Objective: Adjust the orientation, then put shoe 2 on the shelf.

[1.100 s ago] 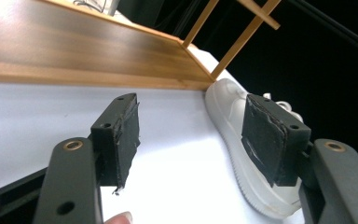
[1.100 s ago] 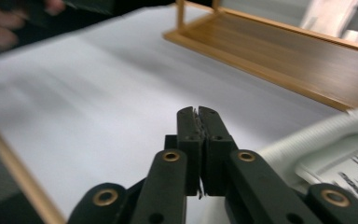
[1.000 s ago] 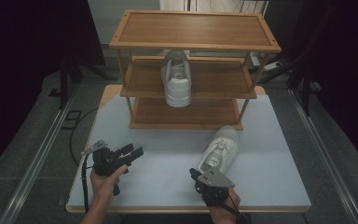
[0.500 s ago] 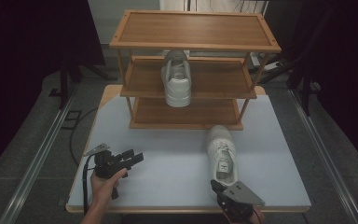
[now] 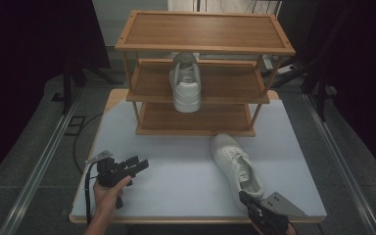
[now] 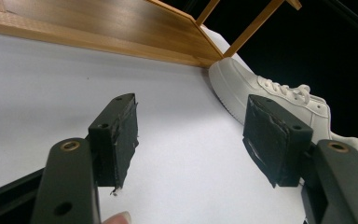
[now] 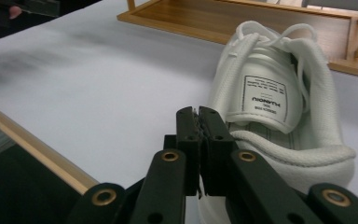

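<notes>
Worktop point(image 5: 176, 181), white, carries a wooden rack point(image 5: 203, 73) at the far side. One white shoe point(image 5: 186, 85) sits on the rack's middle shelf. Second shoe point(image 5: 237, 164) lies on the worktop, near right, toe toward the rack. Right gripper point(image 7: 198, 123) sits just behind its heel, jaws all but closed after parting a hair, apparently on nothing. Left gripper point(image 5: 139, 165), near left, jaws wide and empty.

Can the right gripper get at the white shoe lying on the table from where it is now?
Probably yes: the right gripper, jaws shut, sits just behind the shoe's heel with nothing between them.
</notes>
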### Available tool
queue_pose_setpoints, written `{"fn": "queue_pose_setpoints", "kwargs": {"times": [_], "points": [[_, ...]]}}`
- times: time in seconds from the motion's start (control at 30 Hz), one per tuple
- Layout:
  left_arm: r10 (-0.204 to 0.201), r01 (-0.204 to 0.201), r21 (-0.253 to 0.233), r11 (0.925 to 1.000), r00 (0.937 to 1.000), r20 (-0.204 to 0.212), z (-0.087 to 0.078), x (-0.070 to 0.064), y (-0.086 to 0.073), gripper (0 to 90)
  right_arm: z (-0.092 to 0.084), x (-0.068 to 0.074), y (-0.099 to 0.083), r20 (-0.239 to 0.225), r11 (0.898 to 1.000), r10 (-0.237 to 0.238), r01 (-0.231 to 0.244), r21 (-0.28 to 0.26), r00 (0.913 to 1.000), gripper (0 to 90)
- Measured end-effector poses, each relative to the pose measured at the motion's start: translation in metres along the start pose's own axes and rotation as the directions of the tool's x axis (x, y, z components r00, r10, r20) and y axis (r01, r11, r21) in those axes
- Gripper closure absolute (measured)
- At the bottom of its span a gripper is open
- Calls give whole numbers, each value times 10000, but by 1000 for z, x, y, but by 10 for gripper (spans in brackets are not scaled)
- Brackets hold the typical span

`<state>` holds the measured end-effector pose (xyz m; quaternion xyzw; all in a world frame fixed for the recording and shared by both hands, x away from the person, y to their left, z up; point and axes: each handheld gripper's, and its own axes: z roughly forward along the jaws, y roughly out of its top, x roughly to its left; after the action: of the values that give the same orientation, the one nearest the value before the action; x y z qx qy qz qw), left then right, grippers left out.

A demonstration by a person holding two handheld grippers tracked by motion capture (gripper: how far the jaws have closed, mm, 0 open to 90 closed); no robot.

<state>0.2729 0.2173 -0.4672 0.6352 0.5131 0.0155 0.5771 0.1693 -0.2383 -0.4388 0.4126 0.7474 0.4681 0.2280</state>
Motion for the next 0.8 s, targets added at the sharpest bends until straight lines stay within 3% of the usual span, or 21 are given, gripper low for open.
{"fn": "queue_pose_setpoints", "kwargs": {"times": [0.1,0.23,0.43,0.57,0.8], "points": [[-18,18,-8,10000,10000,20,-1,1,0,356,-1,0,2,-416,9996,105,-116,-255,9991,832],[-111,112,-98,9999,9999,47,-2,1,0,358,-7,-4,13,-923,9960,-39,-44,-898,9957,720],[-144,147,-183,9997,9997,173,2,-4,2,359,-2,-21,36,-548,9889,-118,35,-1486,9984,526],[-31,37,-184,9998,9994,341,7,-11,6,359,10,-44,44,-594,9874,437,-522,-1495,9973,484],[9,-6,-95,10000,9993,371,12,-14,5,359,26,-67,53,-679,9850,785,-879,-1484,9946,430]]}}
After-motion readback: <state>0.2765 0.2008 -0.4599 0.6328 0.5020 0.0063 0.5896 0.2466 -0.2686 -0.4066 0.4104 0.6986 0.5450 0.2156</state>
